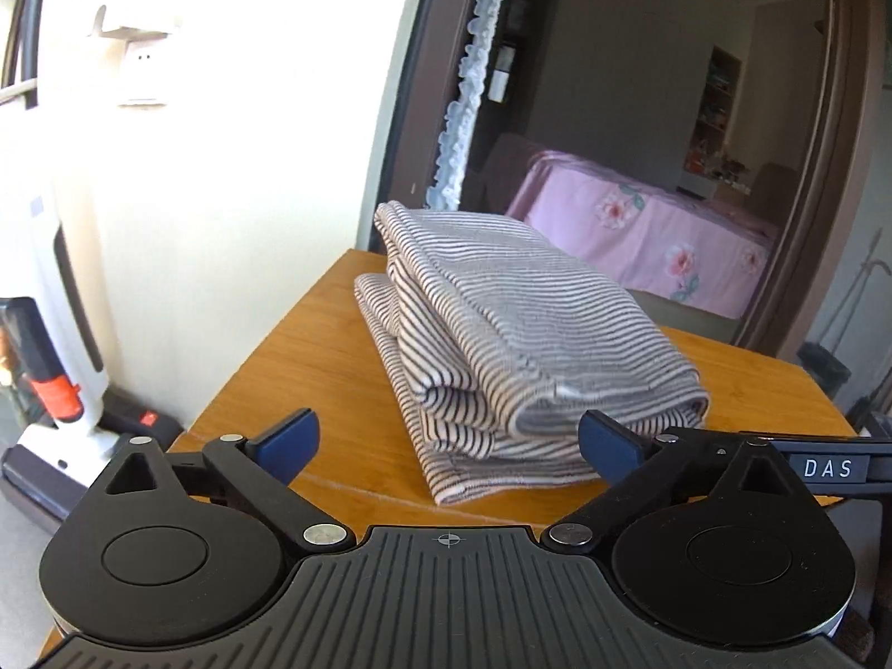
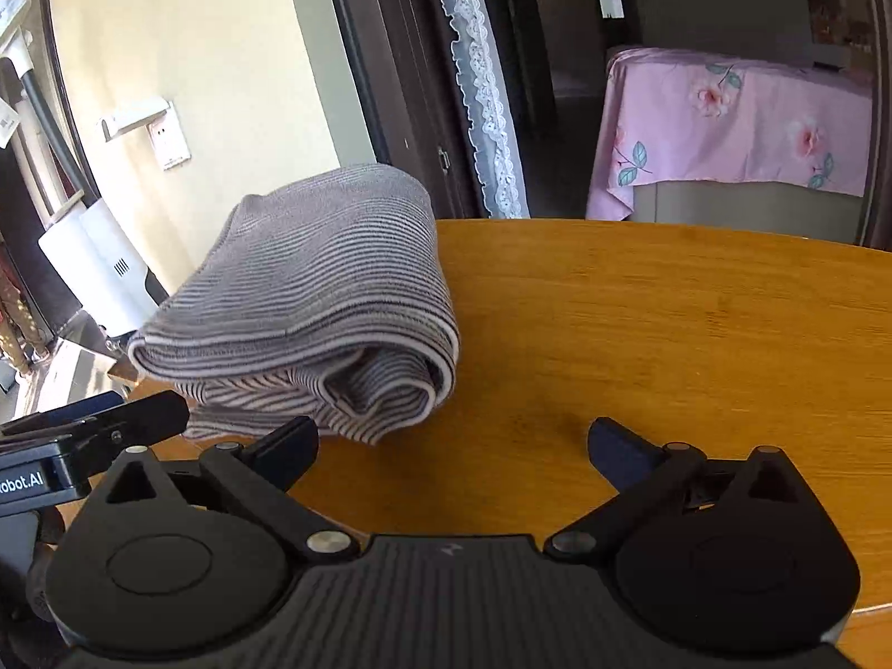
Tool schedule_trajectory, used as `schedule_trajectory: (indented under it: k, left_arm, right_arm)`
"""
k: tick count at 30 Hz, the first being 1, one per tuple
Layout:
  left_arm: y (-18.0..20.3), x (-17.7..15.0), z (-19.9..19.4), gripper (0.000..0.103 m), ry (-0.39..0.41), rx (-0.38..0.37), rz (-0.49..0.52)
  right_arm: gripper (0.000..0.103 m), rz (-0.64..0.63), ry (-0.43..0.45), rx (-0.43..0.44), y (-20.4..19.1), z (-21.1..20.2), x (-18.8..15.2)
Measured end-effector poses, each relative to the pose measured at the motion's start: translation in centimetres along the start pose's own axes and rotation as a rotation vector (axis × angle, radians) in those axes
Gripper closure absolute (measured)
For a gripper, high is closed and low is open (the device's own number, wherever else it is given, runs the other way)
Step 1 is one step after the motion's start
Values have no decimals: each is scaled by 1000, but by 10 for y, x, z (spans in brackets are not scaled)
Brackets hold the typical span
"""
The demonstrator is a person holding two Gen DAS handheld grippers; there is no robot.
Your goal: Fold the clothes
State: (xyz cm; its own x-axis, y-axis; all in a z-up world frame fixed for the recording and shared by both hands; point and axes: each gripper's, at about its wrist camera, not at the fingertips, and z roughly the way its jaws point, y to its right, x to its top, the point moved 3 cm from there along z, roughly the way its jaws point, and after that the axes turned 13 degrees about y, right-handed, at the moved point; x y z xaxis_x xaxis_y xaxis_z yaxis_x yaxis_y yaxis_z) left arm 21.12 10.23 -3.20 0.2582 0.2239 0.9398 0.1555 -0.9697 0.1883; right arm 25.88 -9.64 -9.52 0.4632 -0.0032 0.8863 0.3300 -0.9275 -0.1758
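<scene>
- While spread wide and empty, left gripper (image 1: 449, 437) and right gripper (image 2: 452, 443) fingers hovered near striped garment (image 1: 502, 345).
- Folded, sat at tabletop (image 2: 669, 334) ten o'clock, near edge.
- Might unroll or slide off if nudged.

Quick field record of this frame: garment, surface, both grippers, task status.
garment: striped garment, folded into a thick bundle
surface: wooden table, garment toward its left side in the right wrist view
left gripper: open, fingers empty, just short of the bundle
right gripper: open, empty, over bare table
status: fold looks finished, garment released
</scene>
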Motion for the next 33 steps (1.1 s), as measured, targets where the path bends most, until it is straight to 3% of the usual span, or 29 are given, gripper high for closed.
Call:
schedule_trajectory:
  k: [3, 5, 7, 15, 18, 33]
  left_arm:
    - [15, -11, -17, 0, -31, 79, 25]
    - [24, -23, -19, 0, -123, 163, 50]
    - [37, -29, -20, 0, -160, 223, 119]
    - [61, -35, -24, 0, -146, 336, 85]
    - [64, -33, -20, 0, -145, 346, 84]
    - [62, -32, -18, 0, -146, 343, 77]
  right_arm:
    - [0, -39, -22, -60, 9, -19, -10]
    - [0, -86, -40, -111, 15, -24, -15]
    - [0, -123, -51, -151, 20, -28, -17]
    - [0, -185, -3, -90, 18, -21, -18]
    - [0, -161, -13, -56, 20, -17, -16]
    - [0, -164, -13, -60, 17, -13, -15]
